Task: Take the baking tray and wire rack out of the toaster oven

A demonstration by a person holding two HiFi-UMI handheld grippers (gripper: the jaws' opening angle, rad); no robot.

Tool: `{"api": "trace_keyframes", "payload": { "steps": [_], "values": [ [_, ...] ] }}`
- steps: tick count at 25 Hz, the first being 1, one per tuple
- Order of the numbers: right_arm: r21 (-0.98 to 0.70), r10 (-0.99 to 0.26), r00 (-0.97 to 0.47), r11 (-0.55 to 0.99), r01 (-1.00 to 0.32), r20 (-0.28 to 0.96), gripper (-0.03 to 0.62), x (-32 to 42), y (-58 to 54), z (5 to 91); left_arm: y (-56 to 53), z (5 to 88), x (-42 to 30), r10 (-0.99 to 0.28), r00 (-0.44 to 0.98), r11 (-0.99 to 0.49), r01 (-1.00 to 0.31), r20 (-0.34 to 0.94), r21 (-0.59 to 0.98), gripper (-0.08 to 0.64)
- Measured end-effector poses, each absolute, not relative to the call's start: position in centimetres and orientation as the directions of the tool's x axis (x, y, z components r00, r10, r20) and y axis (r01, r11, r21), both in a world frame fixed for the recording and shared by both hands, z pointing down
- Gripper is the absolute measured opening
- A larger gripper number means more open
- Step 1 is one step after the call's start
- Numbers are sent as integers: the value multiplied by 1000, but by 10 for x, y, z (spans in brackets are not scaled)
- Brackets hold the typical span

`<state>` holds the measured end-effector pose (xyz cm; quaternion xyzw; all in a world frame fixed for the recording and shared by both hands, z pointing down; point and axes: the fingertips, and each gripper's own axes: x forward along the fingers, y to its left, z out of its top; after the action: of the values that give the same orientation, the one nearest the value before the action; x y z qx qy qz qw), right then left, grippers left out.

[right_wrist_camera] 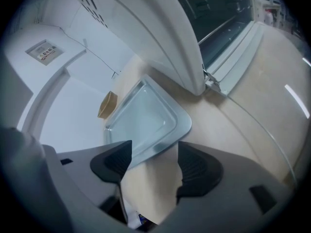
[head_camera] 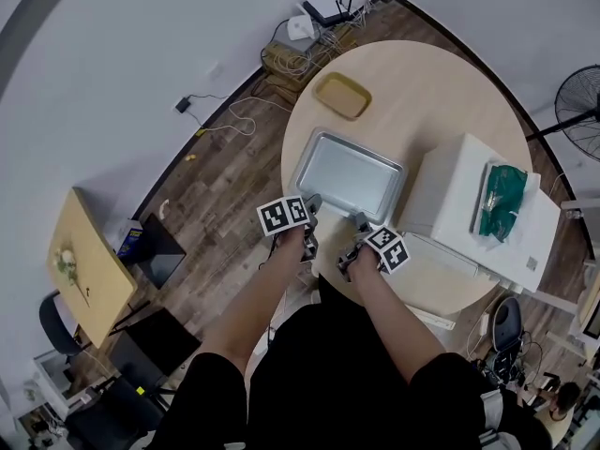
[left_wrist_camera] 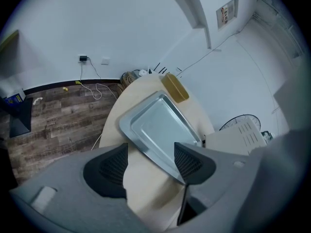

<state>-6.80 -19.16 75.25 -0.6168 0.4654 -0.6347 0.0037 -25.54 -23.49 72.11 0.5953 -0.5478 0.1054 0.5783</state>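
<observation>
- Baking tray (head_camera: 349,173) is lying flat and empty on the round tabletop (head_camera: 422,101), just left of the toaster oven (head_camera: 459,195). It is already out of the oven.
- Wire rack: not lying anywhere on the tabletop. The right gripper view is showing thin bars inside the dark oven mouth (right_wrist_camera: 214,8); that could be the rack, but I cannot tell for sure.
- Oven door (right_wrist_camera: 238,42) is hanging open toward the person.
- Left claw (head_camera: 312,209) is hovering just beside the tray's near left corner, jaws standing wide apart with nothing clamped; only tabletop and the tray's rim are showing between them.
- Right claw (head_camera: 360,225) is sitting just beside the near right corner, jaws likewise wide apart and empty.
- Pose: both forearms are reaching forward side by side, and both claws are pointing steeply down at the near rim.
- Step, as I am reading it: the tray half is looking done, with both claws off it. Next is probably the rack: swinging a claw right to the open oven mouth, closing on the rack's front bar and drawing it out level.
- Farther out: a small tan dish (head_camera: 341,95) is sitting at the far edge, and a green bag (head_camera: 502,202) is resting on top of the oven.
</observation>
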Motion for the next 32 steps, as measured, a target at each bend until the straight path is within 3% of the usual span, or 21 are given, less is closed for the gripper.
{"api": "trace_keyframes", "payload": {
  "steps": [6,10,17,24,27,29,32],
  "values": [
    [-613,-621,-243,-496,-615,746,278,-59,-177,741,-210,703,-258,-558,365,266,-772,745,578,285],
    [-706,-696,-299,-415,-574,653,278,-63,-169,719,-191,688,-260,-609,387,275,-716,692,642,284],
    [-828,-755,-451,-211,-520,476,275,-79,-122,656,-141,639,-255,-771,413,176,-594,485,785,282],
    [-822,-831,-412,-90,-563,373,267,-18,-72,597,-84,583,-235,-867,436,38,-426,242,904,215],
    [-847,-876,-358,-100,-522,324,184,13,-44,580,-54,562,-237,-915,384,-20,-348,123,937,133],
    [-862,-901,-328,-92,-498,285,80,30,-26,569,-35,552,-237,-932,352,-55,-371,86,927,75],
    [-853,-917,-316,-46,-520,242,2,44,-6,555,-15,546,-218,-924,378,-112,-392,49,913,38]
  ]
}}
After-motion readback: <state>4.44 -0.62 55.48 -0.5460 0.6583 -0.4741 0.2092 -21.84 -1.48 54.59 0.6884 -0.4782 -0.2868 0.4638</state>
